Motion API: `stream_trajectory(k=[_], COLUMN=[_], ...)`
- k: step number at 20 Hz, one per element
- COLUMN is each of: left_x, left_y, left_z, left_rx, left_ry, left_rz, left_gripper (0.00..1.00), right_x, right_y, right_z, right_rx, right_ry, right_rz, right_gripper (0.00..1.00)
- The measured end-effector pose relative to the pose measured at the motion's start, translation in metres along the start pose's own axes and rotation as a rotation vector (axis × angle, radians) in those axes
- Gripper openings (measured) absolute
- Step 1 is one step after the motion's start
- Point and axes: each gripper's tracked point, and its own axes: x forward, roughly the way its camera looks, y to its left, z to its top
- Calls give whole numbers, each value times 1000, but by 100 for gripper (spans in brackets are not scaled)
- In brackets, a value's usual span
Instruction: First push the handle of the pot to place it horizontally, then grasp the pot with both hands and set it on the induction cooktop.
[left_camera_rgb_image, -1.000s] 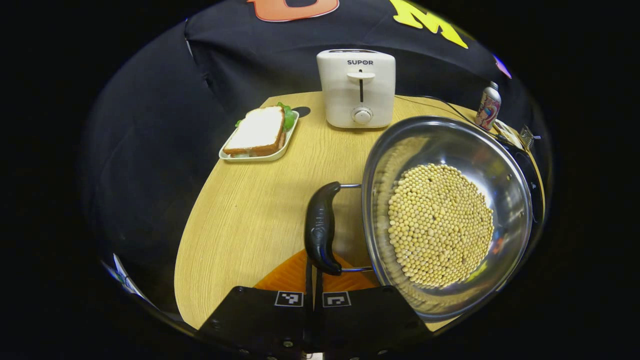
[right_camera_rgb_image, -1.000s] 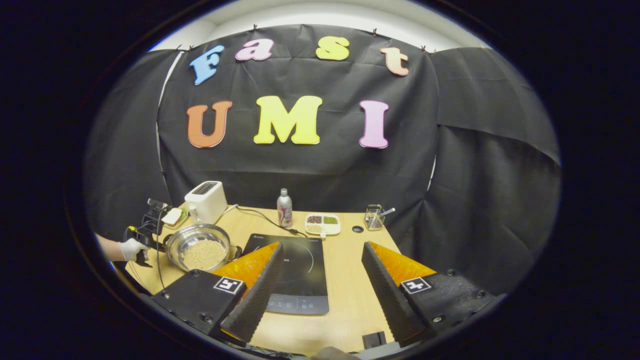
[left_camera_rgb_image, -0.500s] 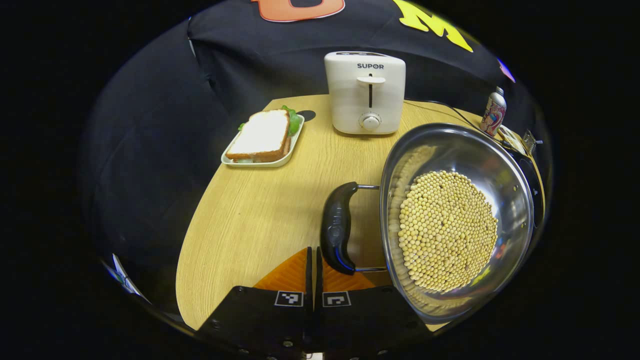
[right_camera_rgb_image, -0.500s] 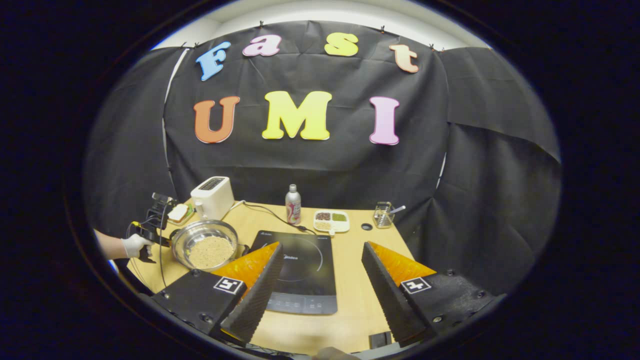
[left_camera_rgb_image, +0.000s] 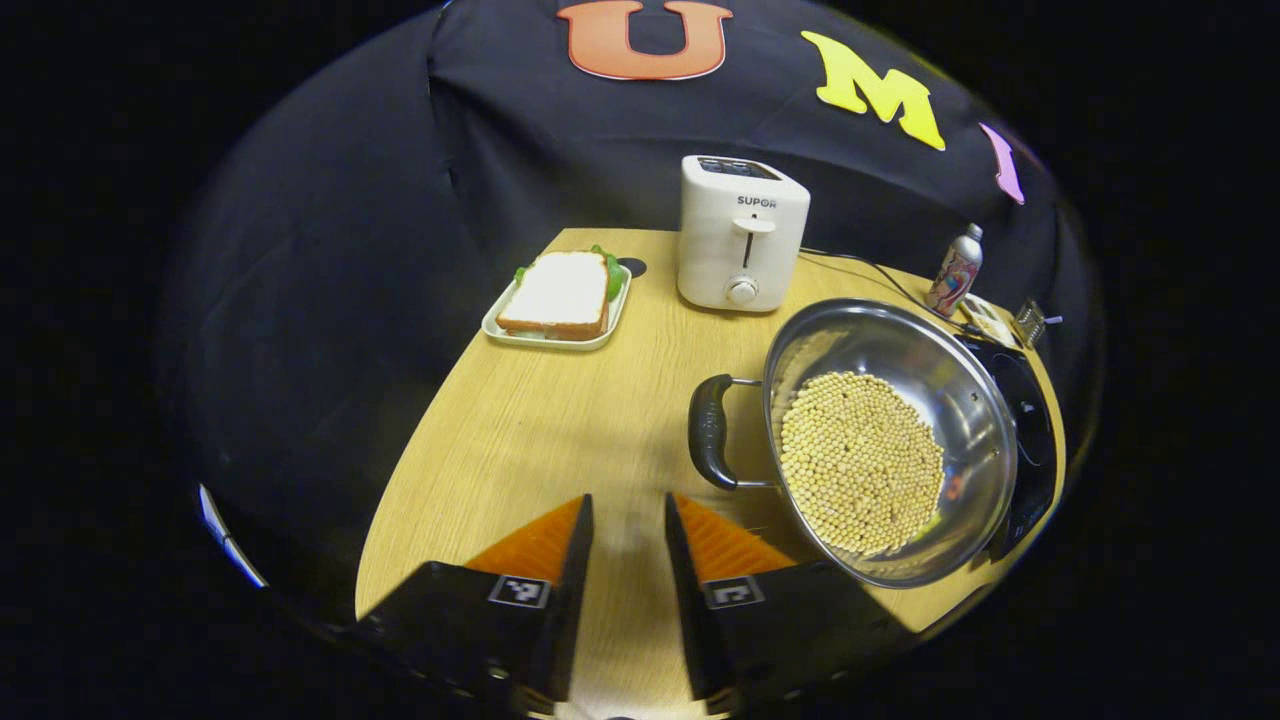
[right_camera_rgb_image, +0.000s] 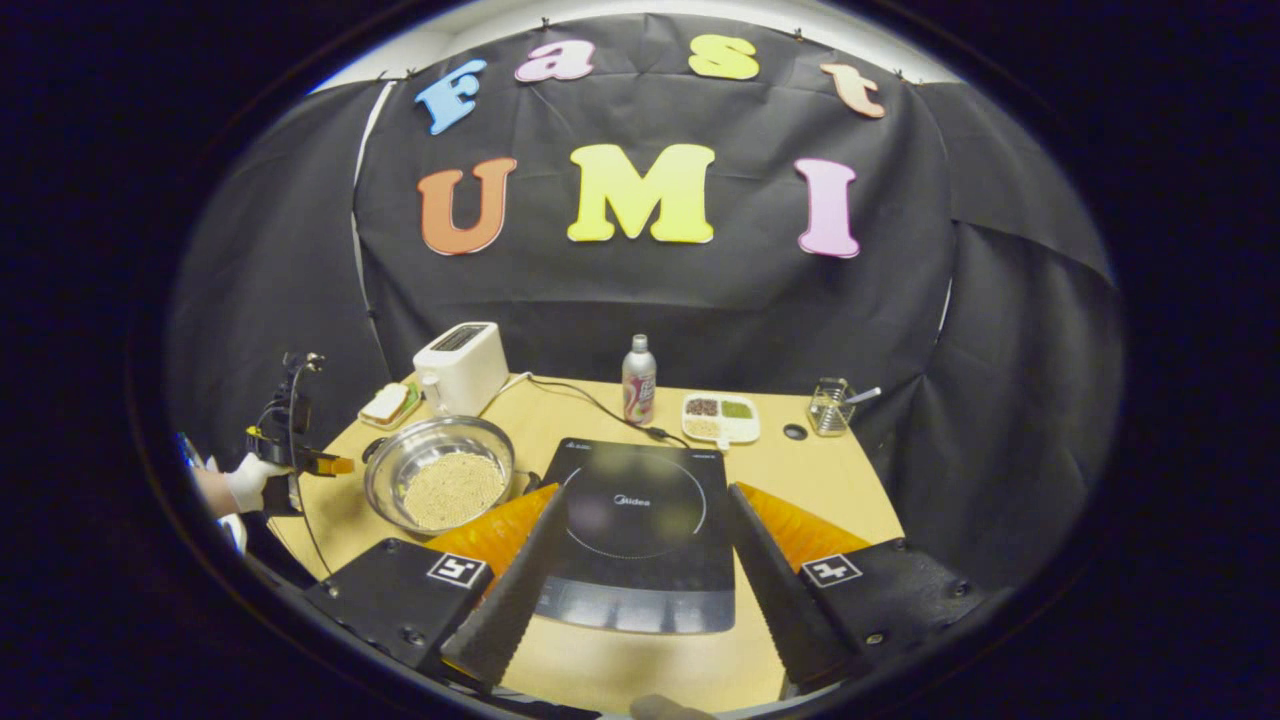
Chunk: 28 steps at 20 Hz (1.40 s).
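Note:
A steel pot (left_camera_rgb_image: 880, 440) full of pale beans stands on the wooden table, its black handle (left_camera_rgb_image: 708, 445) sticking out sideways on the left. My left gripper (left_camera_rgb_image: 627, 520) is open with nothing in it, a short way in front of that handle and not touching it. In the right gripper view a gloved hand holds the left gripper (right_camera_rgb_image: 328, 465) left of the pot (right_camera_rgb_image: 440, 485). The black induction cooktop (right_camera_rgb_image: 640, 510) lies right of the pot. My right gripper (right_camera_rgb_image: 645, 500) hovers open over the cooktop's near half, holding nothing.
A white toaster (left_camera_rgb_image: 740, 245) and a tray with a sandwich (left_camera_rgb_image: 560, 300) stand behind the pot. A bottle (right_camera_rgb_image: 637, 380), a divided dish (right_camera_rgb_image: 722, 418) and a wire holder (right_camera_rgb_image: 830, 405) line the back edge. A cable runs to the cooktop.
My left gripper was shut close by the pot's handle; it has drawn back and opened. The right gripper has moved in closer over the cooktop, still open.

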Motion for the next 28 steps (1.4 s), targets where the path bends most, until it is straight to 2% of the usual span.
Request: stream_trajectory(k=[1, 2, 3, 4, 8, 14, 15, 20, 22, 24, 28], left_x=[-3, -5, -8, -8, -5, 10, 12, 12, 15, 17, 20], left_y=[2, 6, 7, 8, -8, -23, -22, -24, -26, -25, -28], left_z=[1, 3, 6, 9, 18, 32, 34, 43, 44, 44, 52], left_rx=[-1, 6, 13, 18, 62, 104, 103, 64, 66, 78, 77], left_ry=[-15, -30, -40, -53, -71, -74, -75, -79, -86, -82, -89], left_rz=[0, 5, 7, 4, -40, -54, -51, -73, -81, -77, -86], left_gripper=[63, 61, 88, 96, 98, 98, 95, 95, 95, 96, 95], right_x=[7, 16, 25, 34, 83, 158, 170, 206, 214, 219, 227], right_y=[6, 13, 18, 22, 51, 118, 125, 147, 149, 150, 157], right_z=[-2, -3, -5, -10, -27, -64, -68, -84, -85, -89, -97], right_rx=[6, 12, 10, 0, 25, 60, 54, 53, 45, 40, 58], right_ry=[17, 24, 37, 54, 157, 312, 330, 386, 393, 410, 441], right_rz=[13, 33, 44, 55, 122, 252, 257, 278, 278, 277, 280], right_gripper=[98, 99, 99, 97, 99, 98, 97, 97, 99, 96, 97])
